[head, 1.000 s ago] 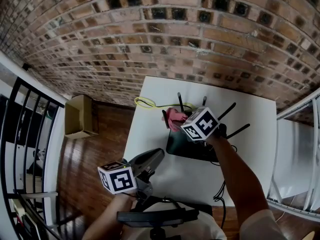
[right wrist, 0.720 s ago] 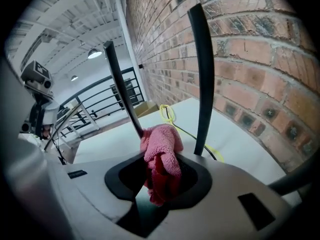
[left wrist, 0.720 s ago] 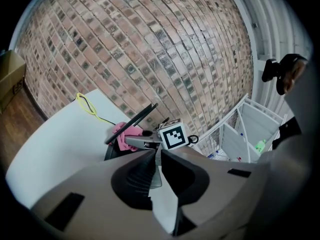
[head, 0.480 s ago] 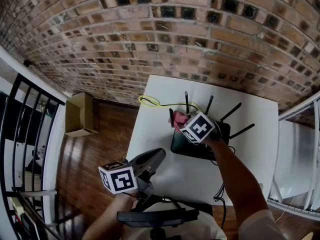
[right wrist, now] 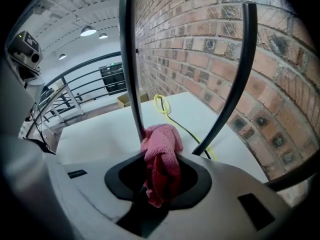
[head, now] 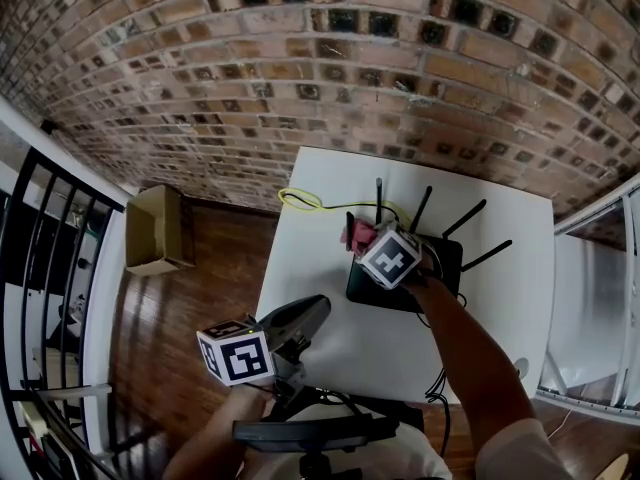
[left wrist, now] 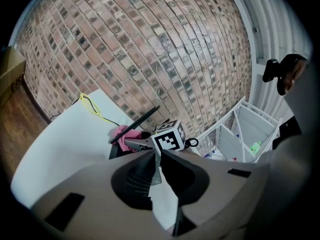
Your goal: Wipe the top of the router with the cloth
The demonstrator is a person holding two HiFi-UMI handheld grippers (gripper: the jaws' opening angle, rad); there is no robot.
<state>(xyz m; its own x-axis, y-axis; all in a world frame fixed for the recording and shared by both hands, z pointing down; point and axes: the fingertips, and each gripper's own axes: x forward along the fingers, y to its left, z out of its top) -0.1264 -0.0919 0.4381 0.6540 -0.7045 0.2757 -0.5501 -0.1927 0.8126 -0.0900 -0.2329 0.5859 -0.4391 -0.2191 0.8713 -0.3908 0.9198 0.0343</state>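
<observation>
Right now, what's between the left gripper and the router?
Only bare white table; the head view shows nothing lying between the left gripper and the router.

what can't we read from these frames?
Head view: whether the cloth touches the router top; right gripper covers it.
Right gripper view: router top, cut off below the gripper body; only antennas show.
Left gripper view: router body, mostly behind left gripper.

Brick wall [head: 300,58], wooden floor [head: 190,308], white table [head: 320,318]
</observation>
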